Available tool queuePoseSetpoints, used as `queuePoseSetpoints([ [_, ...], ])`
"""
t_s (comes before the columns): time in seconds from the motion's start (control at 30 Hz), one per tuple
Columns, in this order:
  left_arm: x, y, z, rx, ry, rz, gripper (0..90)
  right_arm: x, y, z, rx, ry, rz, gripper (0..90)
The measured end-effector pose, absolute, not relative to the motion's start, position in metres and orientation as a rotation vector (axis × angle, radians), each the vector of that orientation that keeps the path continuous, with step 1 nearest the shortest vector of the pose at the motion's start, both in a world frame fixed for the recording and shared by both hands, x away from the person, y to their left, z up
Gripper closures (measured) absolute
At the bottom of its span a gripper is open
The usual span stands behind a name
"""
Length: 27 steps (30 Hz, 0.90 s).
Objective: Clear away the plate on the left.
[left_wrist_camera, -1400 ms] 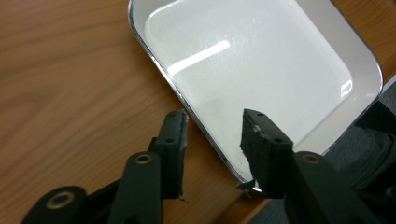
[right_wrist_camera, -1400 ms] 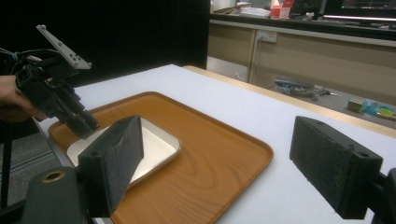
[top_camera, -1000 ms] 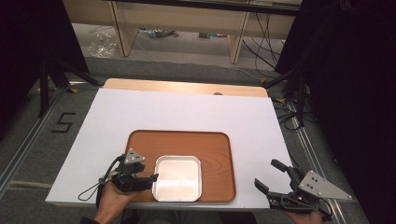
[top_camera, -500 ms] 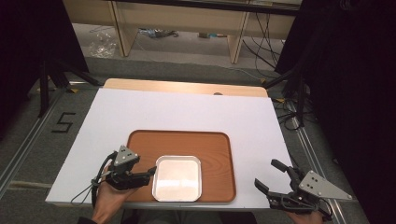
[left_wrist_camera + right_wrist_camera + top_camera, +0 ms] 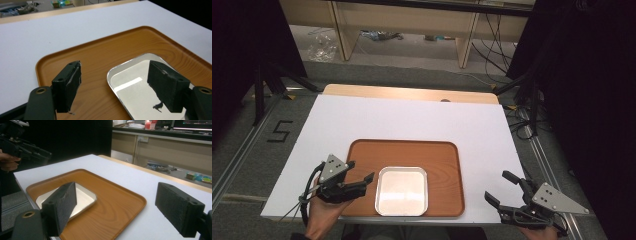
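- A brown wooden tray lies on the white worktop, toward the person's edge of it.
- A shallow square metal dish sits inside the tray, at the tray's near edge and a little left of its middle; the dish is bare and shiny.
- The left gripper hovers just off the tray's near-left corner, held in the person's left hand. Its jaws stand apart with nothing between them.
- In the left gripper view, one jaw hangs over the tray's bare wood and the other over the dish, with the dish's near-left rim between them. I cannot tell whether either jaw touches anything.
- The right gripper sits beyond the tray's near-right corner, past the worktop's edge, jaws spread wide and empty.
- In the right gripper view, the tray and the dish lie between the spread jaws, farther off.
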<state>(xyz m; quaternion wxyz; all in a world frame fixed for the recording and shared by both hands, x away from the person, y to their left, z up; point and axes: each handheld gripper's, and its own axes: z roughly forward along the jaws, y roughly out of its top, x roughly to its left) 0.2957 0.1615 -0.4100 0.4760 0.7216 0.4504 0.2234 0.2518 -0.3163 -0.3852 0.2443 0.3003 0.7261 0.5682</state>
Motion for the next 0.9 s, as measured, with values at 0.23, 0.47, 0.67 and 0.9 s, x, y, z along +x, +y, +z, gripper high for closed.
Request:
queuePoseSetpoints([
  [0.23, 0.288, 0.164, -0.405, 1.739, 1.054, 0.581, 25.7, 0.253, -0.317, -0.385, 0.802, 1.988, 1.558, 18.1],
  [0.47, 0.276, 0.164, -0.400, 1.706, 1.016, 0.587, 25.0, 0.252, -0.317, -0.385, 0.803, 1.988, 1.558, 18.0],
  [0.67, 0.269, 0.164, -0.397, 1.697, 0.984, 0.609, 21.5, 0.253, -0.317, -0.385, 0.801, 1.987, 1.557, 18.0],
  [0.9, 0.260, 0.165, -0.394, 1.702, 0.977, 0.627, 17.5, 0.252, -0.317, -0.385, 0.814, 1.974, 1.550, 17.9],
])
